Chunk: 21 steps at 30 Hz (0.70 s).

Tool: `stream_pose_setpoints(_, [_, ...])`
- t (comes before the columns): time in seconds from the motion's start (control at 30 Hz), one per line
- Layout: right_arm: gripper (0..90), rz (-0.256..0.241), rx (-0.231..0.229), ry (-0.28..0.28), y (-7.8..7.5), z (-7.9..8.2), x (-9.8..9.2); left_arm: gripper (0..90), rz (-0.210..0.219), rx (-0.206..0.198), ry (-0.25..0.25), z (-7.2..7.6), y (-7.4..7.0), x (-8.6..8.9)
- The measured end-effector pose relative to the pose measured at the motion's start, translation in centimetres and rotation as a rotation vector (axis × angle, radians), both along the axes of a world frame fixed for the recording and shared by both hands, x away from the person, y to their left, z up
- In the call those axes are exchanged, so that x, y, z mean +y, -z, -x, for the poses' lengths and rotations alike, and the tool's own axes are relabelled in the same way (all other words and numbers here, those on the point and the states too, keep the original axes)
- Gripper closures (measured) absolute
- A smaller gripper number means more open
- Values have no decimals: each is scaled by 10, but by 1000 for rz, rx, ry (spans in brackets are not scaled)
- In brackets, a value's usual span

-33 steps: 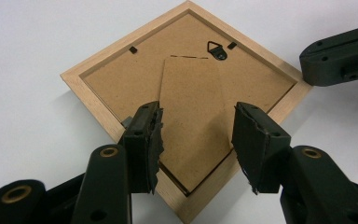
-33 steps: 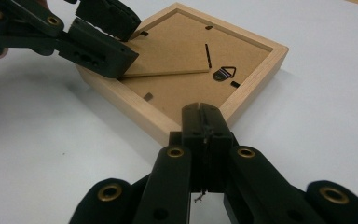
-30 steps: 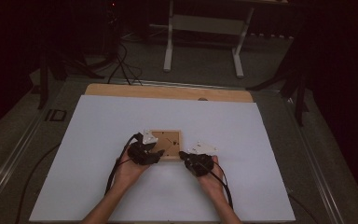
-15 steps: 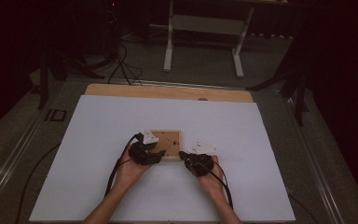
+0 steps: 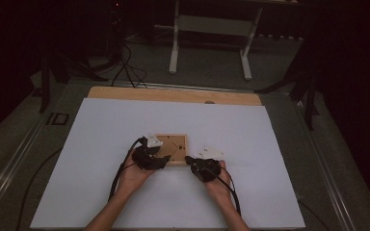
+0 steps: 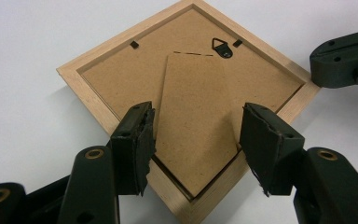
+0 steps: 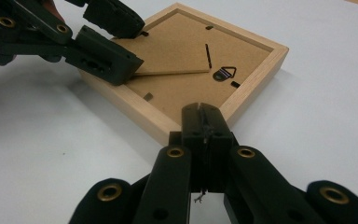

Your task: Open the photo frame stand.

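A small square picture frame (image 5: 172, 148) of pale wood lies face down on the white worktop (image 5: 101, 144), near its middle, its brown fibreboard back (image 6: 121, 79) turned up. In the left gripper view the frame sits corner-on, like a diamond. A fibreboard easel leg (image 6: 196, 126) lies along the back, hinged near a black triangular hanging loop (image 6: 222, 48), and its free end is lifted slightly clear of the backing in the right gripper view. Small black turn tabs (image 6: 134, 45) hold the backing inside the raised wooden rim. The wood looks clean and unmarked.
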State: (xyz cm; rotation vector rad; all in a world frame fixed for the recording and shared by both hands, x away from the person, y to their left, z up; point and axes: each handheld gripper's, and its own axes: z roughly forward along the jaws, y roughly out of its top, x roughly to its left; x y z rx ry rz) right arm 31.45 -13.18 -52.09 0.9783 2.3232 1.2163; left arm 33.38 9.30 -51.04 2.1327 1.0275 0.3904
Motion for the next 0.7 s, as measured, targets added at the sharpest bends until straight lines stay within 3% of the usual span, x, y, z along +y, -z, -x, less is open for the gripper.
stream_pose_setpoints(0.4, [895,0,-1,0,0,0,0,495,-1,0,-5,-2,1,0])
stream_pose_setpoints(0.7, [895,-1,-1,-1,0,0,0,508,-6,28,-5,-4,-3,-1])
